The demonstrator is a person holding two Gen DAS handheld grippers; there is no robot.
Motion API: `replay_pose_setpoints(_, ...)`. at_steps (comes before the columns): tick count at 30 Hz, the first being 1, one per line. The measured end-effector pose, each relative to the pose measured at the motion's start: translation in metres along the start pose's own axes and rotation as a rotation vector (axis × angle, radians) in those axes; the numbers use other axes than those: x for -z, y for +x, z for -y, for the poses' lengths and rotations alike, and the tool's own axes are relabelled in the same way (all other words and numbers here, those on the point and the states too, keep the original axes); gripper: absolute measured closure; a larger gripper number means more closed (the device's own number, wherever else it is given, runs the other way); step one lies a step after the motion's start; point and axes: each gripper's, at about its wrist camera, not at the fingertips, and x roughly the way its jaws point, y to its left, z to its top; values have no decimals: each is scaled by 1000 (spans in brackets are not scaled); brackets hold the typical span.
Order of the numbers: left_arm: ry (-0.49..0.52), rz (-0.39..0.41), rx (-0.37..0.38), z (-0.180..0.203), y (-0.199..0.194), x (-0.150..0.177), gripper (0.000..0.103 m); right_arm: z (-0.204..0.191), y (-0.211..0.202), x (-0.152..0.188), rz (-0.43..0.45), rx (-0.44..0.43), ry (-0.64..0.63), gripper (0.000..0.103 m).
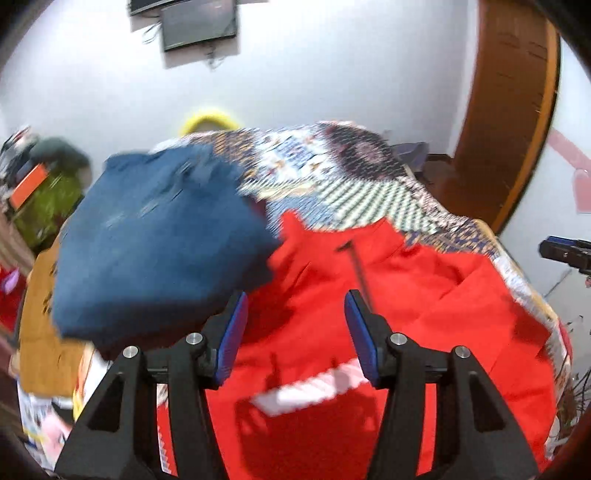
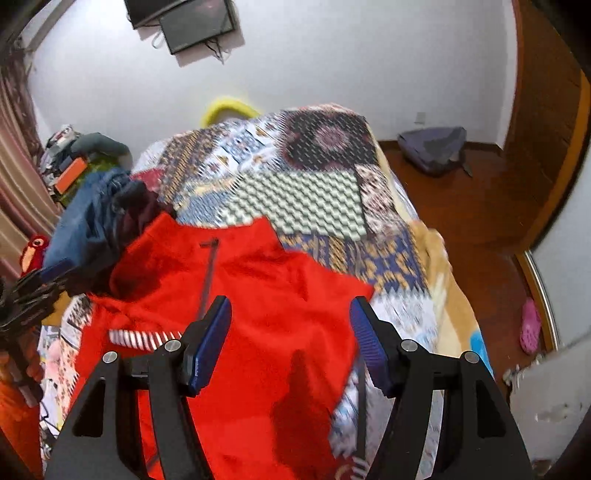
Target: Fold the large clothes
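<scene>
Left tool [image 1: 295, 314] jaws spread, right tool [image 2: 290, 319] jaws spread, both empty

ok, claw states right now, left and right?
Left claw: open, empty, above the red jacket.
Right claw: open, empty, above the same jacket.

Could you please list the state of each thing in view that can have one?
Left hand-held gripper: open, holding nothing.
Right hand-held gripper: open, holding nothing.
Red jacket: spread on the bed, not yet folded, collar zip closed.
Blue garment: folded, beside the jacket.
Wall screen: off.
</scene>
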Motion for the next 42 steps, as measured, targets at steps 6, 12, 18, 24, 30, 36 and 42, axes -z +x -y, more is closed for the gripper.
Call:
replay_pose_setpoints(6, -21, -74, 60, 15, 54, -56, 49, -5, 40, -36, -40, -65, 19, 40)
replay_pose_setpoints(12, -28, -215, 20, 14, 127, -88, 49, 6, 107, -62, -139, -77, 99, 40)
replay_pose_setpoints(18, 135, -317, -136, 24, 177, -88, 49, 0, 175, -72, -253, -106, 125, 40)
replay_pose_setpoints(24, 260, -370, -237, 29, 204, -66, 61, -2, 245, -72, -358, -52, 128, 40)
replay_pose_setpoints(30, 284, -310, -246, 26, 202, -58, 89, -7, 266, -58, -374, -60, 84, 66)
replay_pose_setpoints(36, 250, -269, -183, 29, 184, -62, 94, -19, 216, -59, -298, -94, 24, 89)
replay_pose_setpoints(42, 178, -183, -103, 31, 126, -67, 95, -35, 126, -55, -158, -117, -30, 90)
